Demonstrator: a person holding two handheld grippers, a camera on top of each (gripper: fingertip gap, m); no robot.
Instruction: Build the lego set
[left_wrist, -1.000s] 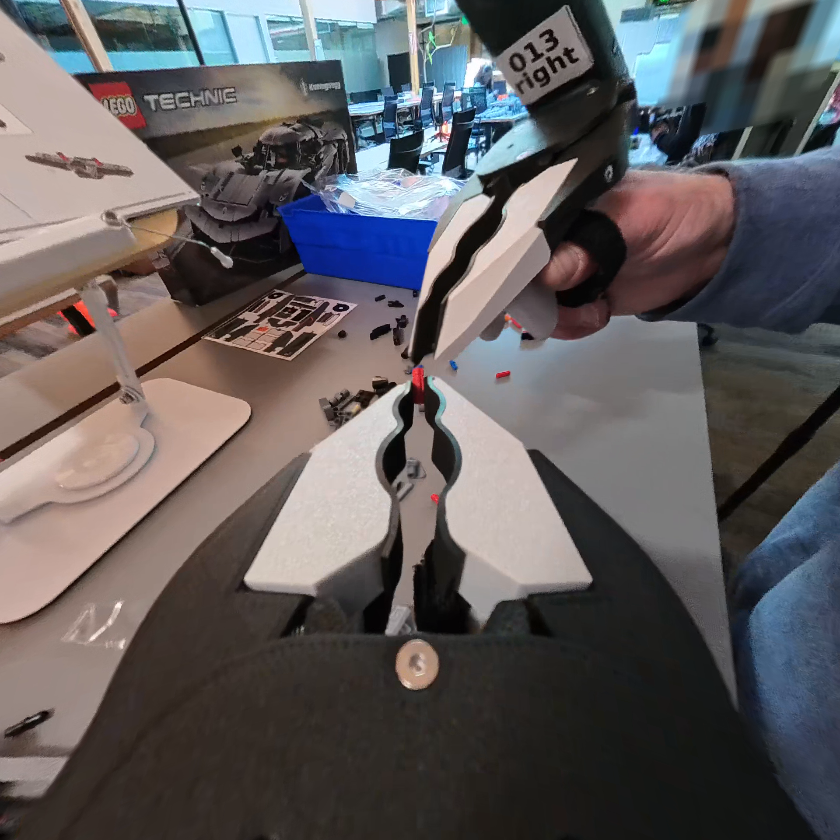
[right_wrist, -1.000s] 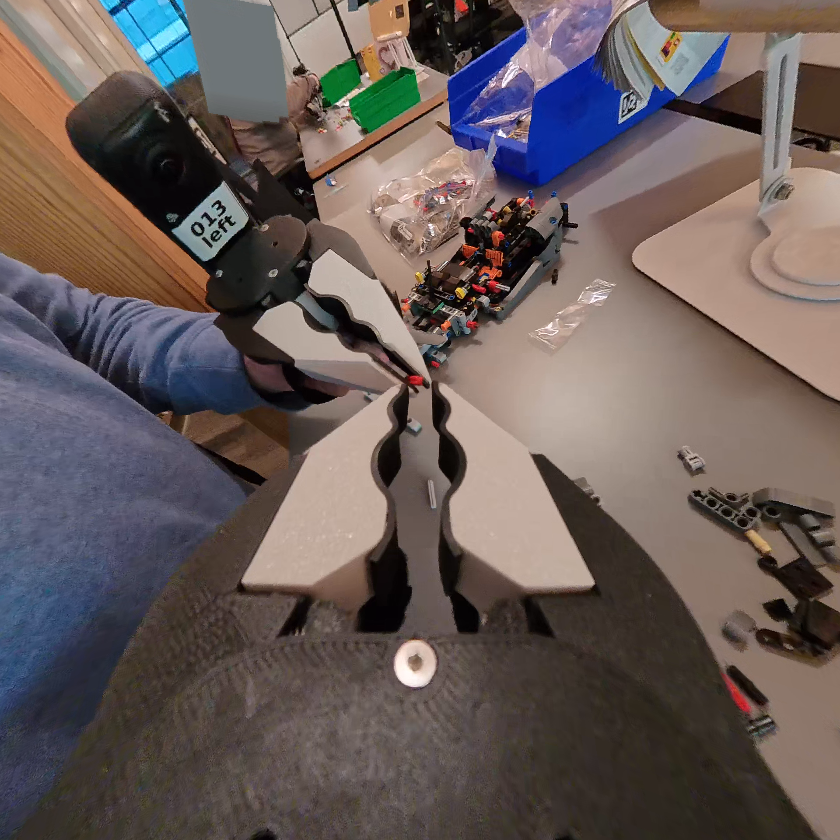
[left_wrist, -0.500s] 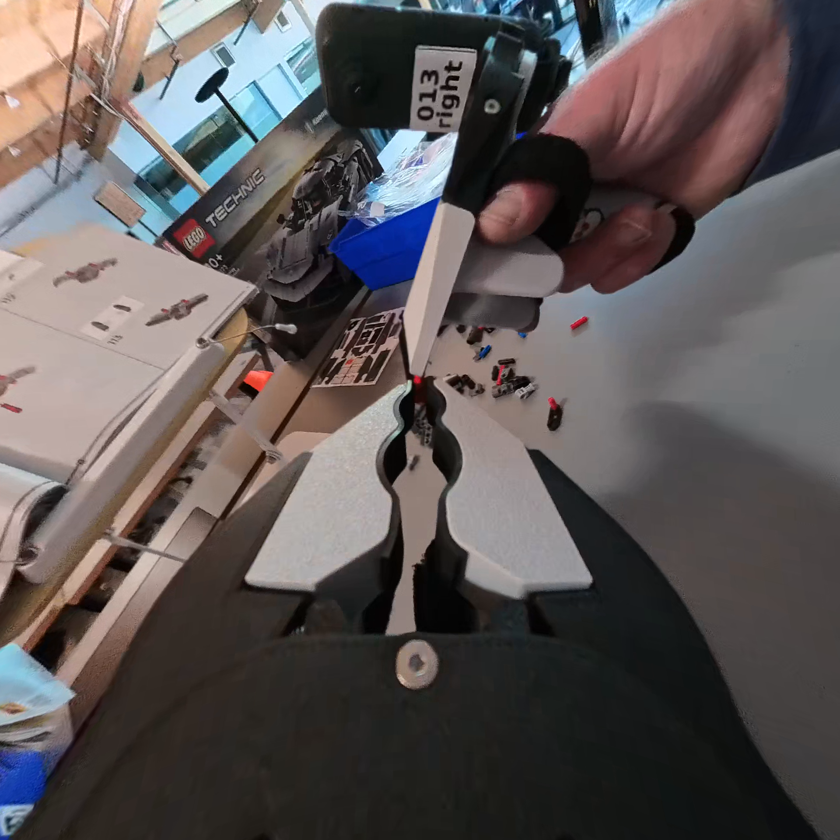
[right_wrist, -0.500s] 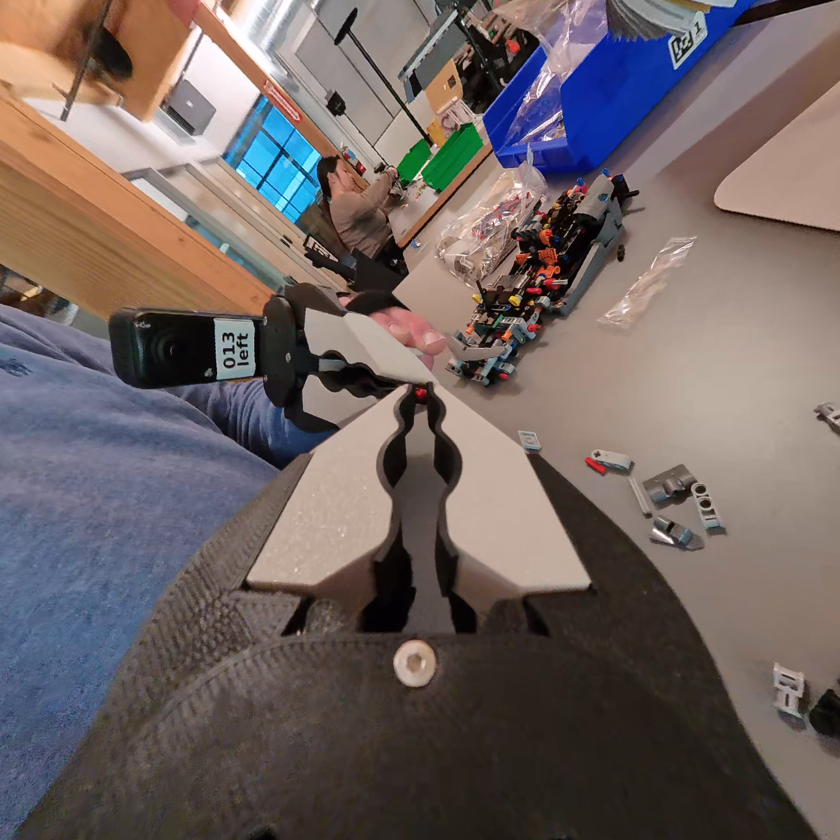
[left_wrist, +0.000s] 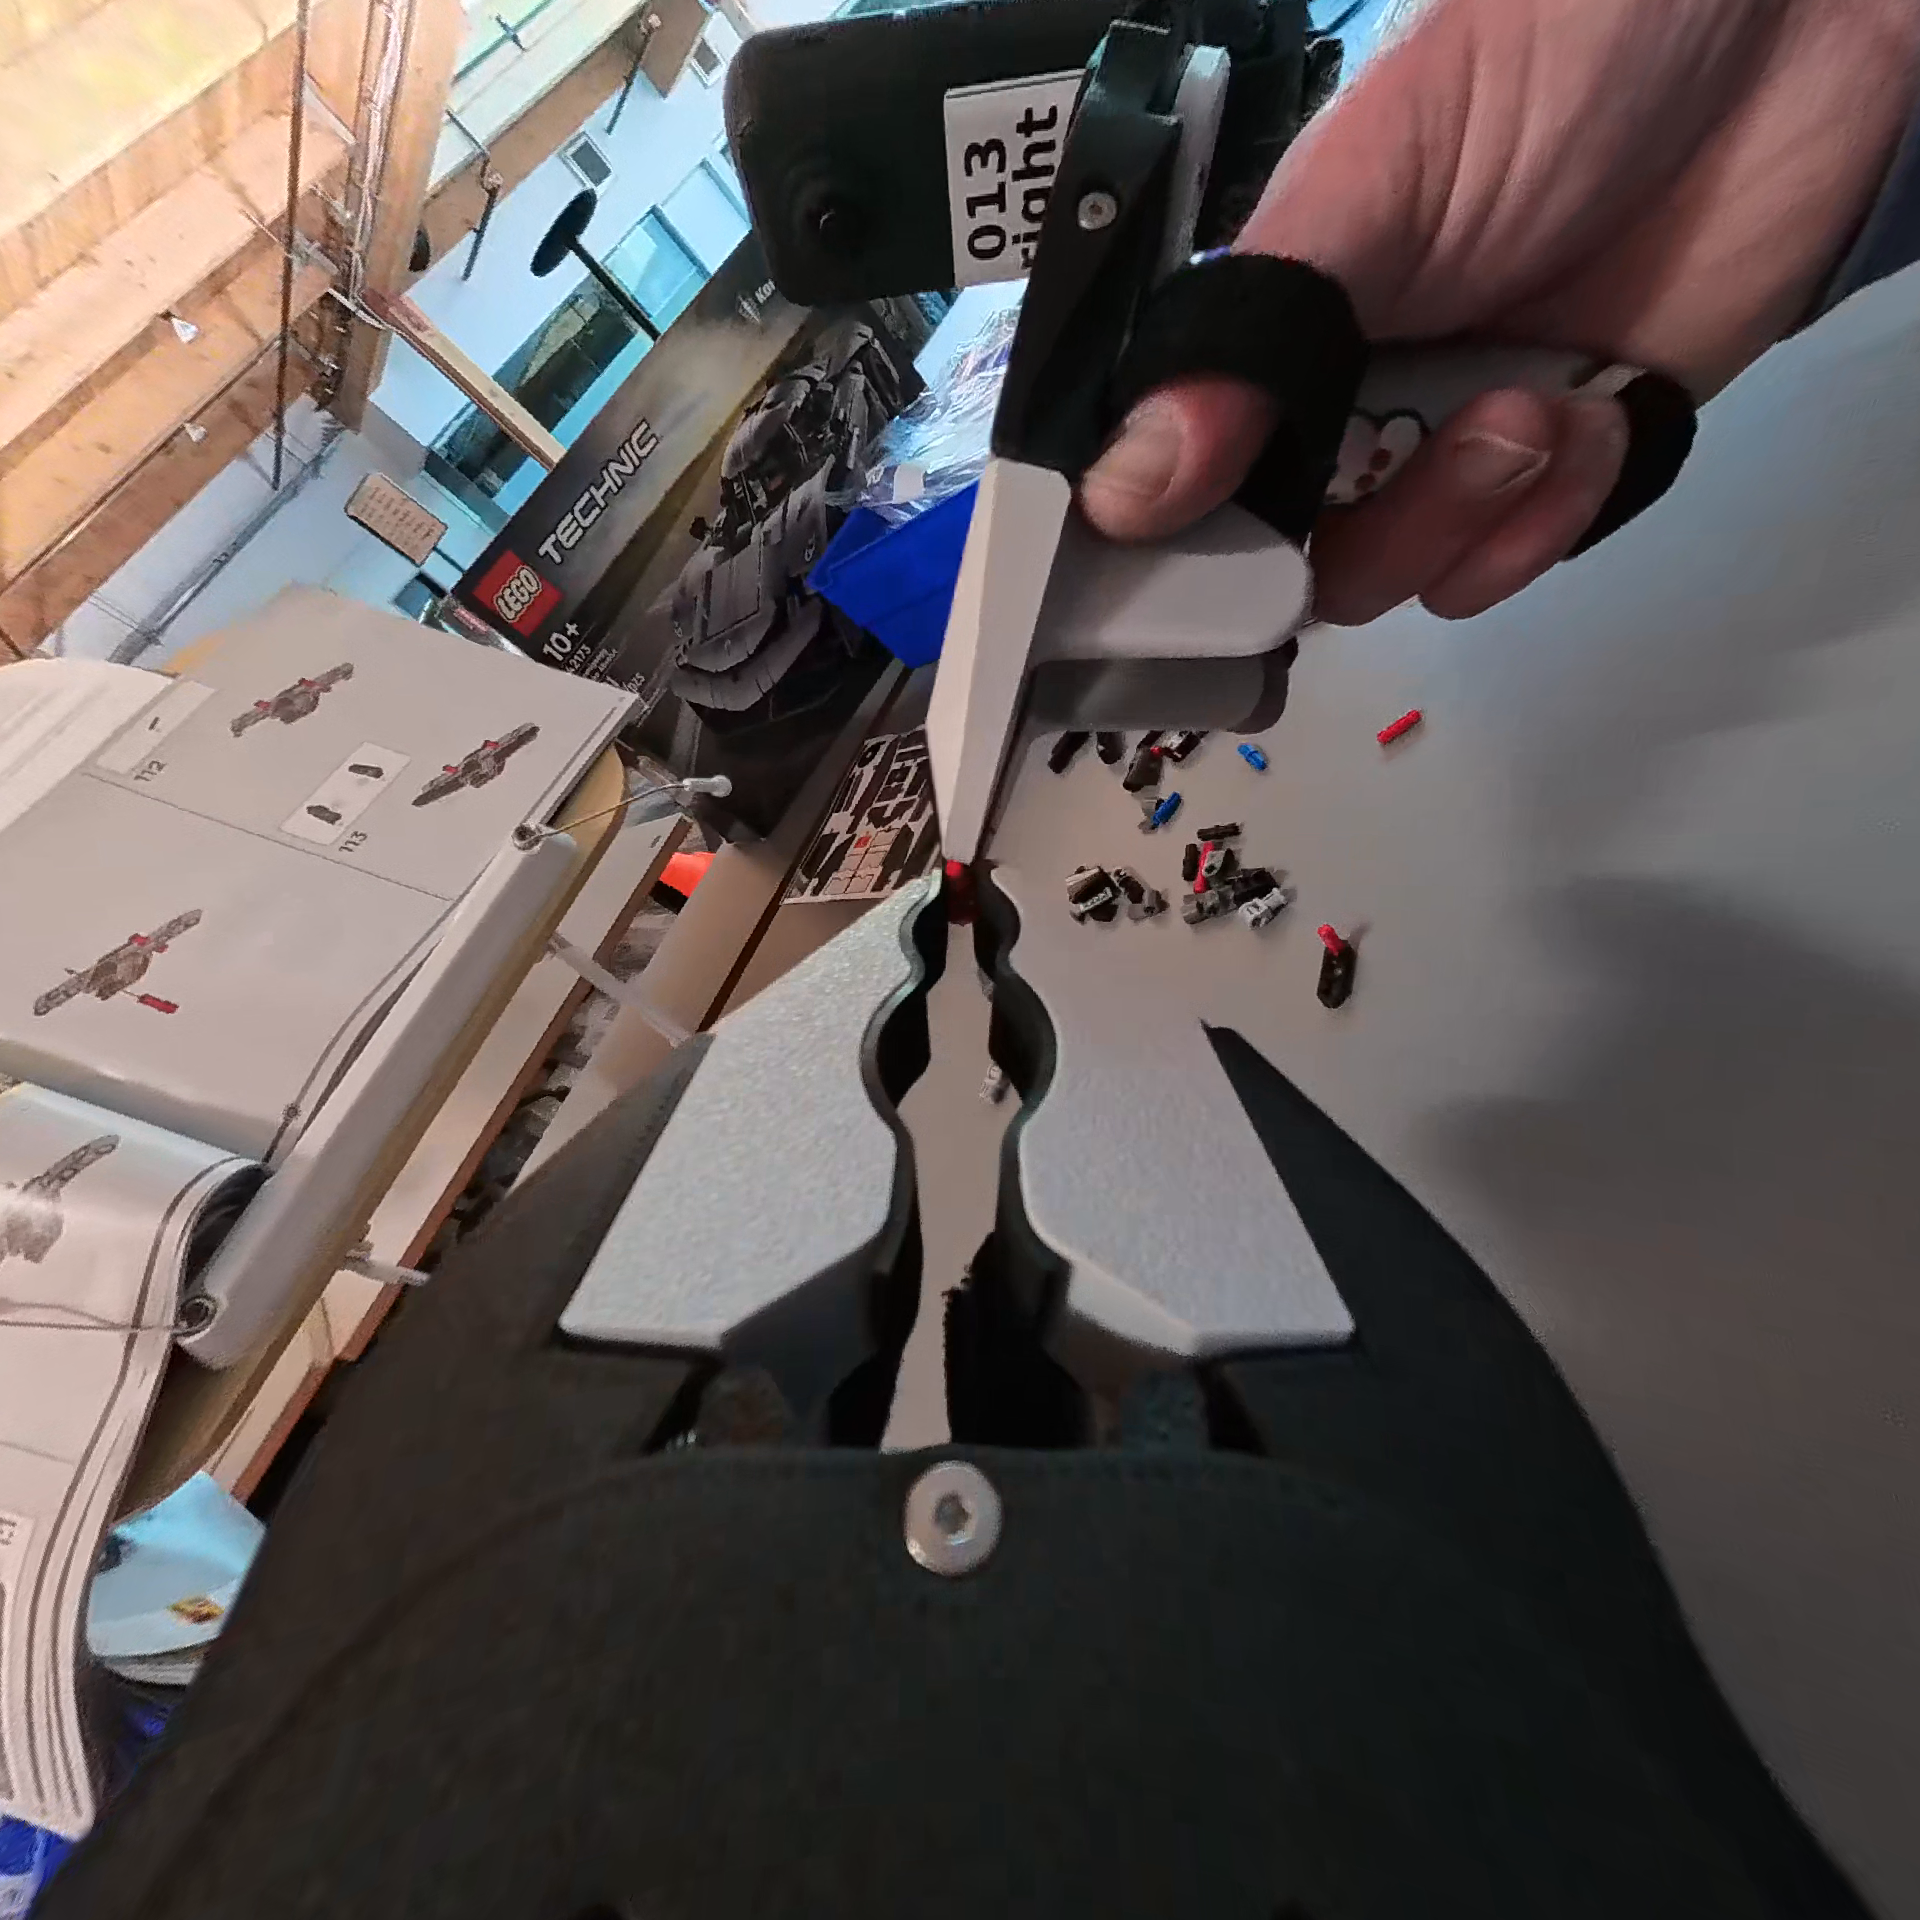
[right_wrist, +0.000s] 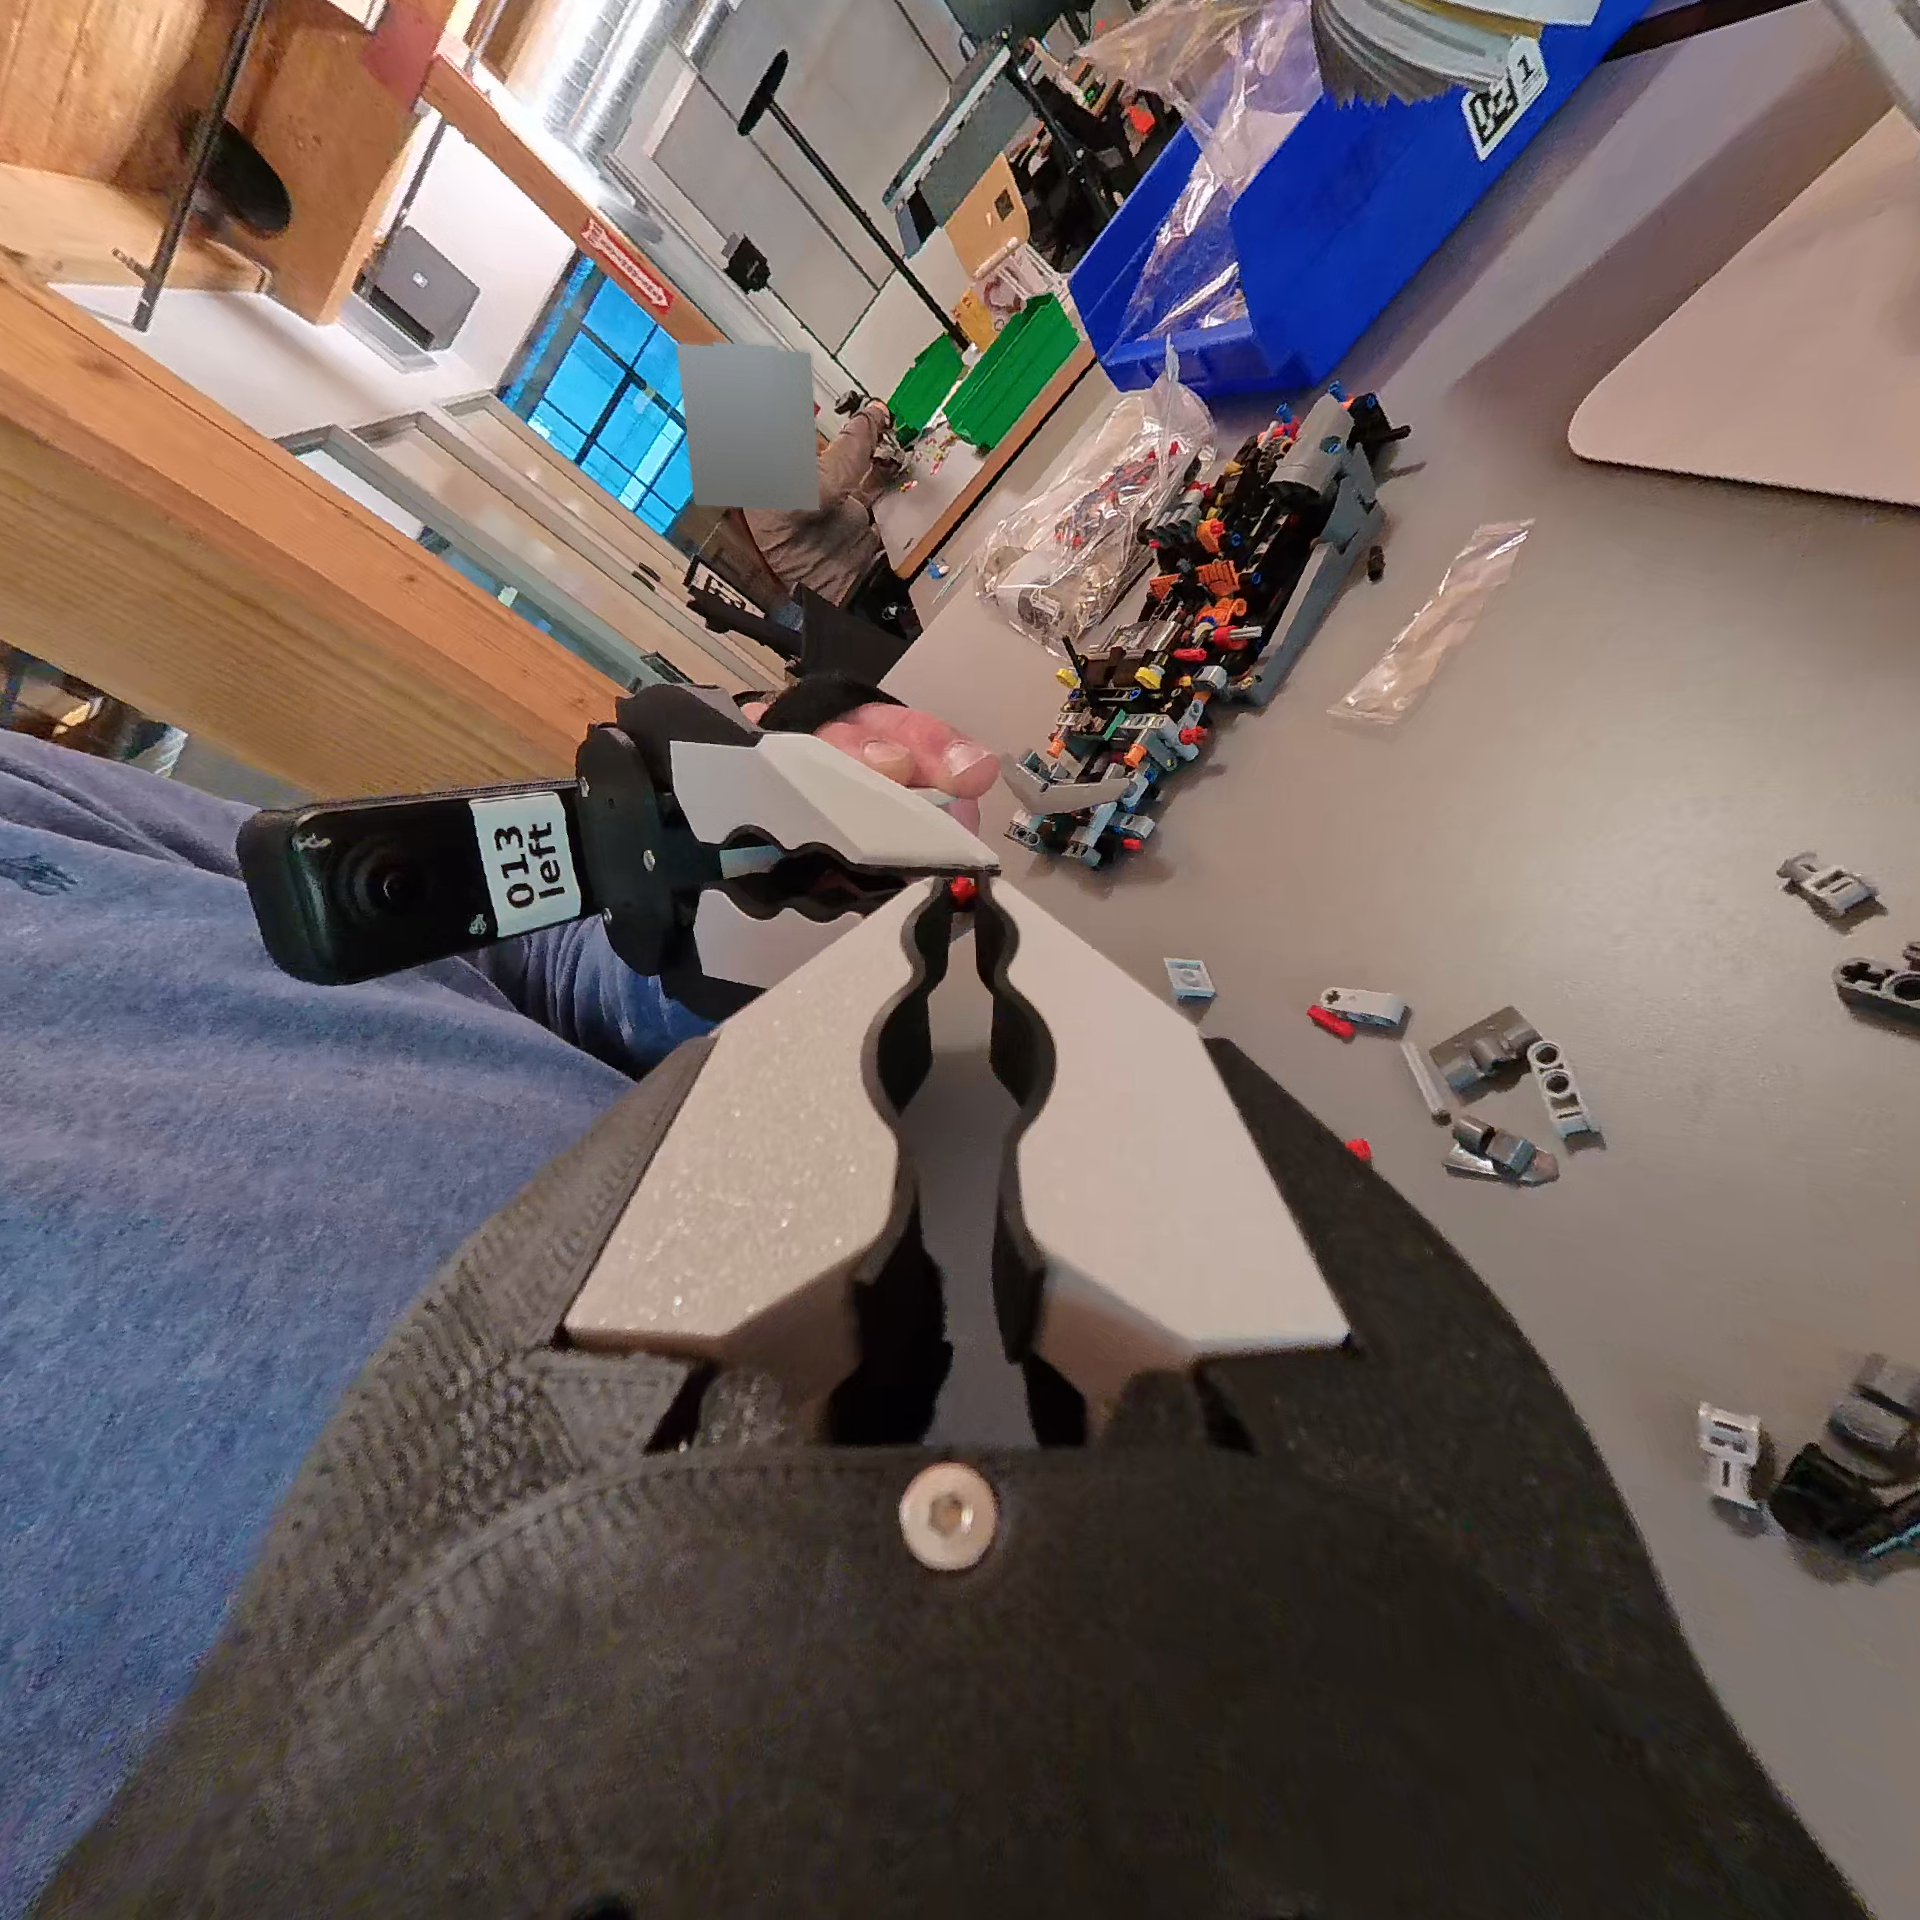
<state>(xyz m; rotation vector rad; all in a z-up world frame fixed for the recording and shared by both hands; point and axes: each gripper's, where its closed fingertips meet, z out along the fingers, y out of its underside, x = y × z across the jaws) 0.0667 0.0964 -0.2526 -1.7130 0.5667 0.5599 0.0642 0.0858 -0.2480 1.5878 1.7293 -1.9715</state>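
Red pin passing tip to tip between the two grippers, both now rolled onto their sides.

The left gripper (left_wrist: 961, 902) is clenched on a small red pin (left_wrist: 958, 894), which sticks out just past its tips, held up off the table (left_wrist: 1558, 1039). Over the last second both tools have tilted hard, so the table now slopes across each view, and the right gripper (right_wrist: 961, 899) has swung from coming in at a slant from above to meeting the pin edge-on. Its fingertips (left_wrist: 961, 831) touch or nearly touch the pin's free end; its jaws are nearly closed around that end, but I cannot tell whether they grip it. This looks like a handover or re-grip so the pin can be pushed into the half-built model (right_wrist: 1216, 644), which sits well apart on the table beyond loose parts (right_wrist: 1496, 1070).
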